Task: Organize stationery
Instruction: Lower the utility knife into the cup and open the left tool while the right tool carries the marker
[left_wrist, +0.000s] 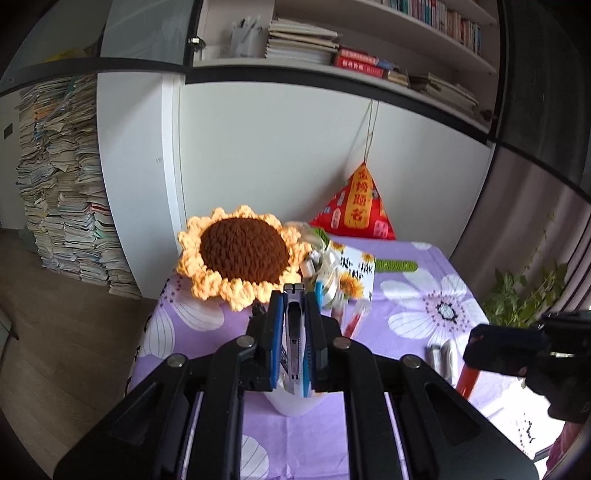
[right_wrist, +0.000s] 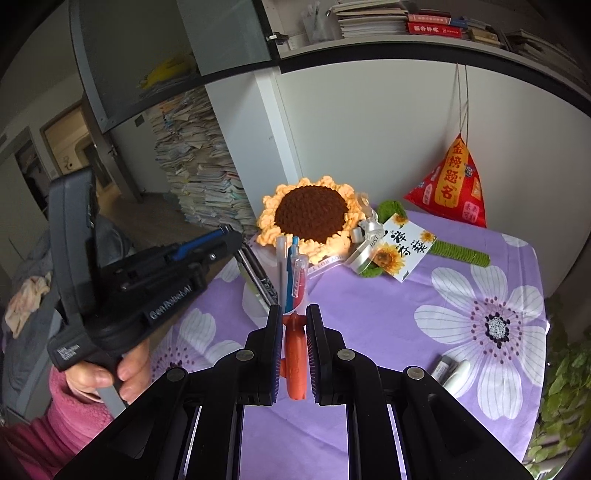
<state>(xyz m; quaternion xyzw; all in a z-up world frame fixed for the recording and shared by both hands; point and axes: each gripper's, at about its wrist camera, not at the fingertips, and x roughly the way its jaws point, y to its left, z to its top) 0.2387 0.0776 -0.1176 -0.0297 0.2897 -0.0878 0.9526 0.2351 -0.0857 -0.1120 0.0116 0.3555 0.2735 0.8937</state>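
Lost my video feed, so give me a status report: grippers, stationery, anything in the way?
Left gripper shut on utility knife over white pen cup. Right gripper shut on orange pen. Crochet sunflower just behind the cup.

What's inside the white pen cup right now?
The white pen cup holds several upright pens, blue, clear and red. Their lower ends and the cup's bottom are hidden.

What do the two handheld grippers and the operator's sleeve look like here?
Both are black plastic. The left gripper has flat black fingers lined with blue pads, above silver pivot bolts. Seen from the side in the right wrist view, it has a pistol-style handle, white "GenRobot.AI" lettering and a blue slider. The right gripper matches, with darker ribbed pads. The sleeve is pink fleece.
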